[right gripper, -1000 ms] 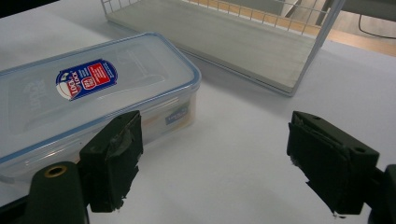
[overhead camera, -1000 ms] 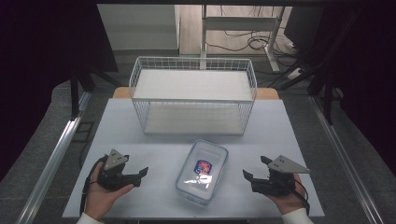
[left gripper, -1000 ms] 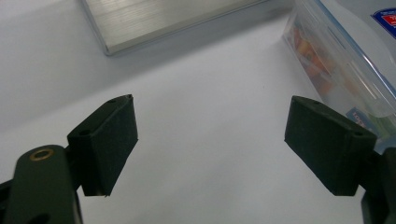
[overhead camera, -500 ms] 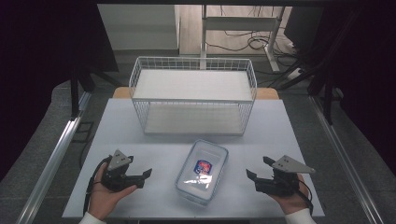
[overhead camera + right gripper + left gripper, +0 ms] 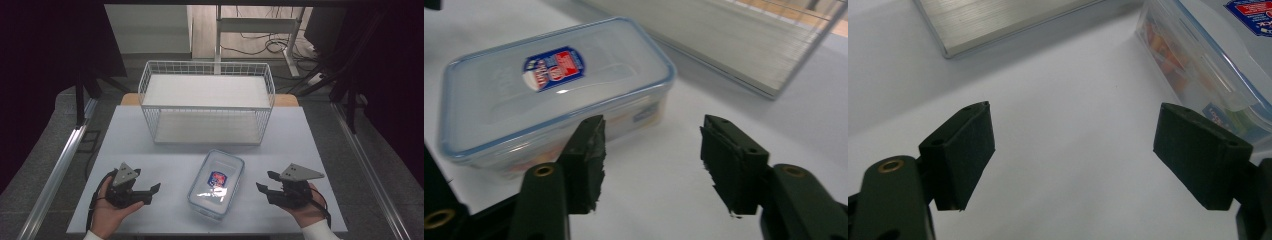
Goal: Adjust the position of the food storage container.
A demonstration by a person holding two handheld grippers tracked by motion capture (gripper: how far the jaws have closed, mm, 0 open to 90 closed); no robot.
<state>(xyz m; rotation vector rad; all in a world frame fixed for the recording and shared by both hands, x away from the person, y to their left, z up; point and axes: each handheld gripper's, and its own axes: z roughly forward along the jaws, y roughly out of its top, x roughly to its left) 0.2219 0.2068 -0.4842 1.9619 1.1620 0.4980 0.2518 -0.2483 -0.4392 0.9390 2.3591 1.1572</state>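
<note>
Since the earlier frame, both grippers eased slightly toward the near edge.

High view: left gripper and right gripper parted wide, holding nothing, flanking a lidded clear plastic container near the white table's near edge. Wire basket at the far edge; dark room, cables on the floor beyond.

Left gripper view: container's wall just beside one pad.

Right gripper view: glossy lid, coloured contents. Probably rigid, light, slippery; best gripped across the short sides.
</note>
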